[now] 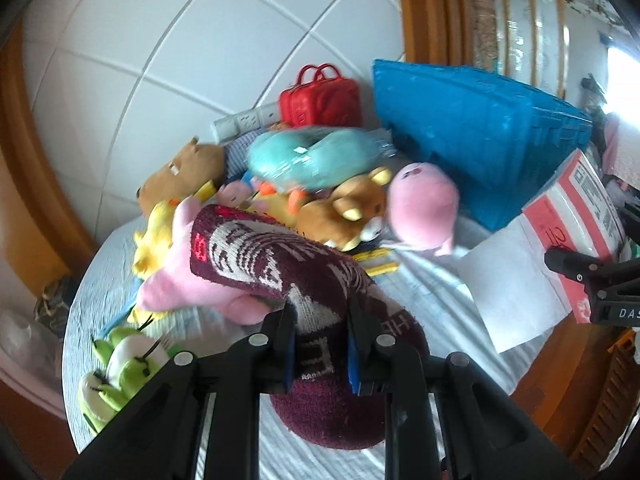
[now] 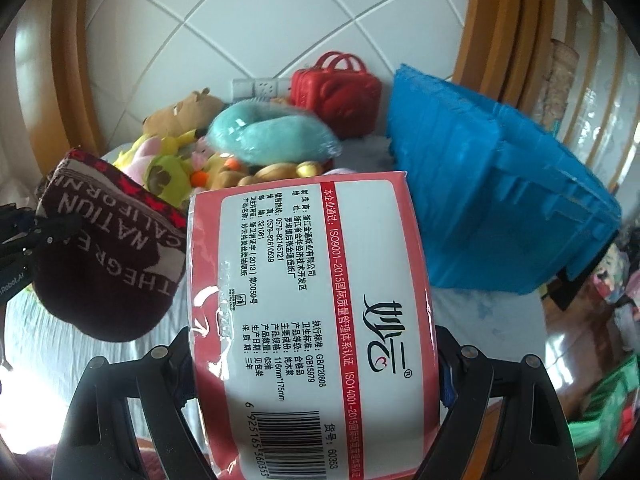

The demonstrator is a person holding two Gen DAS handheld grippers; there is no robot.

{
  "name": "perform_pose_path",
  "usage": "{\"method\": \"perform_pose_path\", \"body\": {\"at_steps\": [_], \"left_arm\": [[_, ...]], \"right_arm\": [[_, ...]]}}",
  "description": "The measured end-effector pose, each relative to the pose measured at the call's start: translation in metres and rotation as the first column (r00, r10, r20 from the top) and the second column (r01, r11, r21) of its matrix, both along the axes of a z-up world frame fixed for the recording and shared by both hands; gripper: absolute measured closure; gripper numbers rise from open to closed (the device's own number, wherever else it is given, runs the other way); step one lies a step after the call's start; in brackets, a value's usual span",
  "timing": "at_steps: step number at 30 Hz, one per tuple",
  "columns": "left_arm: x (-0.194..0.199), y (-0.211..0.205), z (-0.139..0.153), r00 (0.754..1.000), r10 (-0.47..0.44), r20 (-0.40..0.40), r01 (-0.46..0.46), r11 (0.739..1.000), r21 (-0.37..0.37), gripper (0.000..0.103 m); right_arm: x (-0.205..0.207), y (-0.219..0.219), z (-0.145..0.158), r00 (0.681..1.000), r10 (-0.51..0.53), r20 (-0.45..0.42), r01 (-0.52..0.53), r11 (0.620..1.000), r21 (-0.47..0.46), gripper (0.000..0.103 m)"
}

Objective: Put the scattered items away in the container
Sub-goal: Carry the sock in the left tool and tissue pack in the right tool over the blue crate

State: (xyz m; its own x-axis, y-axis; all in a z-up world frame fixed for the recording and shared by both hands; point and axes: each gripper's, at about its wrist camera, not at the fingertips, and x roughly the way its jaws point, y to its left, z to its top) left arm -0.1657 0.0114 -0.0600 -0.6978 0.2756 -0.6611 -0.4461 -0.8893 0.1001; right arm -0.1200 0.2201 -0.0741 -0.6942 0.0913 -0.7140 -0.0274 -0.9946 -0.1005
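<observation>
My left gripper [image 1: 320, 344] is shut on a dark red knitted hat [image 1: 288, 264] with white lettering, lifted above the table; the same hat [image 2: 108, 256] hangs at the left of the right wrist view. My right gripper [image 2: 314, 364] is shut on a red-and-white tissue pack [image 2: 304, 304], its jaws wide against the pack's sides. The pack [image 1: 576, 216] also shows at the right edge of the left wrist view. The blue crate [image 1: 472, 136], also [image 2: 492, 200], stands at the back right of the table.
A heap of plush toys lies on the round table [image 1: 424, 304]: a teal neck pillow [image 1: 308, 156], a brown bear [image 1: 344, 212], a pink plush [image 1: 424, 208], a green frog [image 1: 120, 364]. A red case [image 1: 320, 100] stands by the tiled wall. A white paper [image 1: 516, 280] lies at the right.
</observation>
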Motion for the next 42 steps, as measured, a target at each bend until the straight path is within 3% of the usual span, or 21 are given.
{"method": "perform_pose_path", "body": {"at_steps": [13,22,28,35,38,42], "left_arm": [[0.022,0.151,0.045,0.994,-0.105,-0.024,0.106,0.993,0.044,0.084],[0.021,0.237,0.124,0.969,-0.235,-0.079,0.239,0.970,0.049,0.084],[-0.014,0.283,0.184,0.950,-0.280,-0.138,0.285,0.958,0.017,0.084],[-0.071,0.343,0.244,0.925,-0.313,-0.216,0.326,0.945,0.030,0.084],[-0.101,0.372,0.254,0.923,-0.321,-0.212,0.335,0.942,0.030,0.084],[-0.146,0.414,0.247,0.931,-0.320,-0.175,0.329,0.944,0.023,0.084]], "right_arm": [[0.035,0.148,0.040,0.999,-0.014,-0.047,0.014,1.000,0.006,0.017],[0.035,0.244,0.092,0.998,0.022,-0.062,-0.023,1.000,-0.009,0.017],[0.011,0.289,0.140,0.995,0.021,-0.097,-0.025,0.999,-0.038,0.017],[-0.031,0.333,0.205,0.987,-0.021,-0.159,0.014,0.999,-0.040,0.017],[-0.052,0.351,0.222,0.985,-0.041,-0.167,0.037,0.999,-0.024,0.017],[-0.093,0.383,0.226,0.990,-0.051,-0.135,0.049,0.999,-0.017,0.017]]}}
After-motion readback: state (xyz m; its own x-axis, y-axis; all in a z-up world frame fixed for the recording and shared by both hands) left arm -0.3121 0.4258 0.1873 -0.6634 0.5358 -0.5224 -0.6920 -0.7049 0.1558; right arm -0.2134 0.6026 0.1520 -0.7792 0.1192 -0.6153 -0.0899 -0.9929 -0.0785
